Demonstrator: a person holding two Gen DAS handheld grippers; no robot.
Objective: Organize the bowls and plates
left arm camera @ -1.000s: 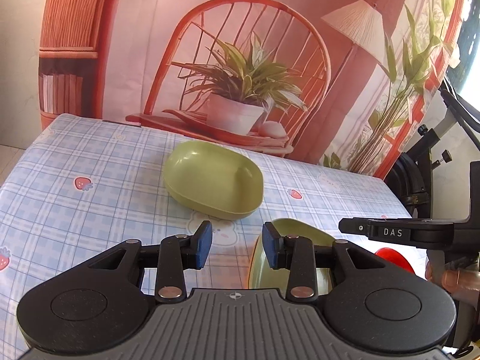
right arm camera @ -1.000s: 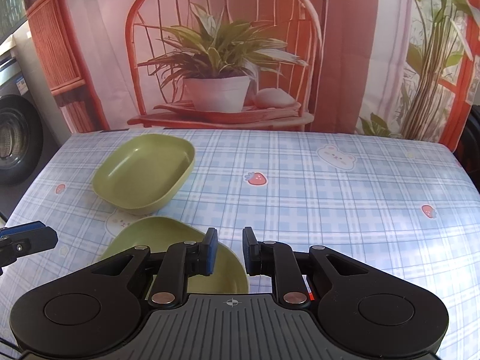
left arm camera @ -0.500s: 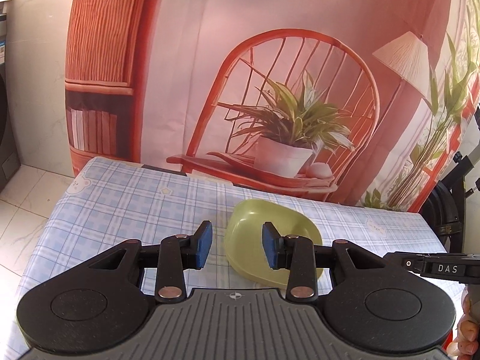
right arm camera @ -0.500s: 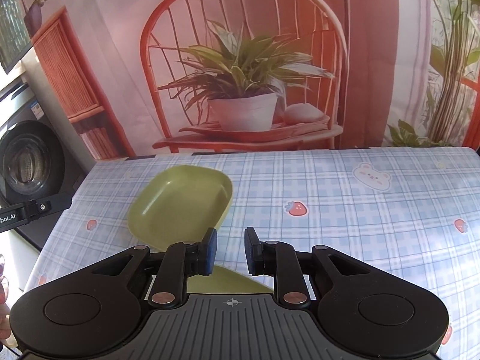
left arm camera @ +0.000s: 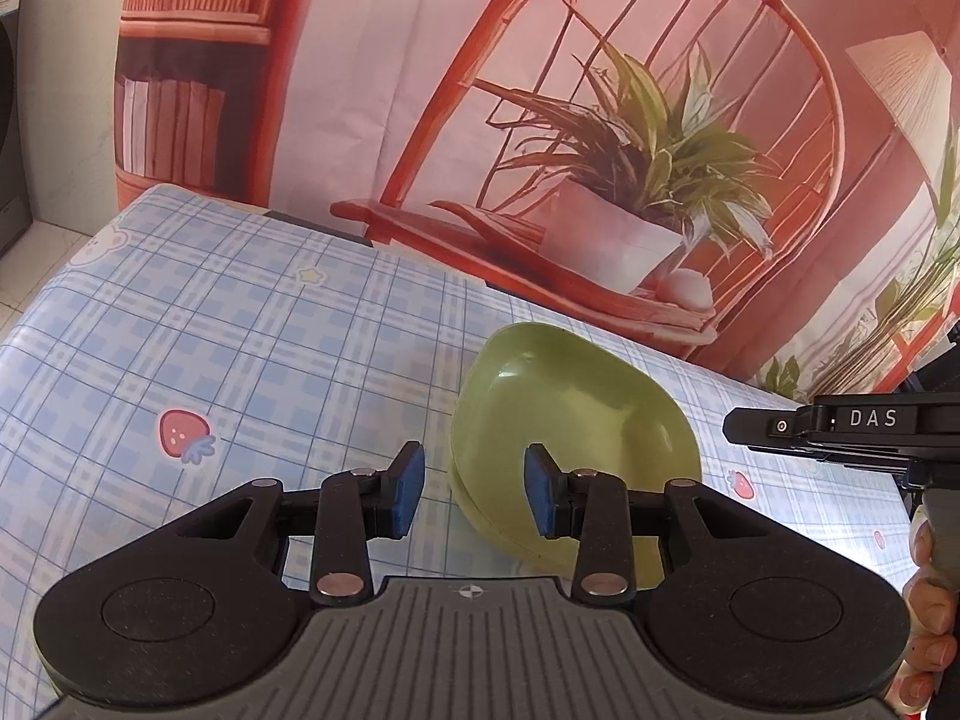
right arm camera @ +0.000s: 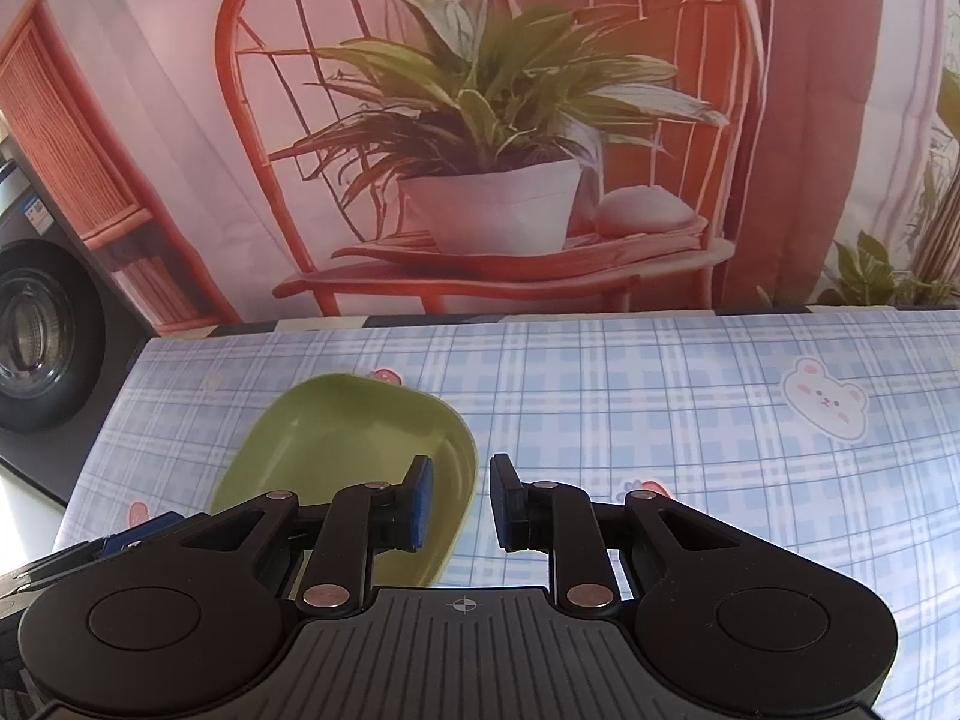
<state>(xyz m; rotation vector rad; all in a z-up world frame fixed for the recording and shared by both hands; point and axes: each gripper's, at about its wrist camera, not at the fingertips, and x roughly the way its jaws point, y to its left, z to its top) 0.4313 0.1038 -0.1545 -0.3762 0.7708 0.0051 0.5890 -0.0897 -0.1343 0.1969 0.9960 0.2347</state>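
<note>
Just one empty green bowl (left arm camera: 576, 420)

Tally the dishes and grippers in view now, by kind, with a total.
Green bowl: 1
Grippers: 2, the left gripper and the right gripper, both open and empty
Total: 3

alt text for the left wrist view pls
A green bowl sits on a blue checked tablecloth, just beyond the open, empty left gripper. The right gripper enters at the right edge; a chair-and-plant backdrop hangs behind.
</note>
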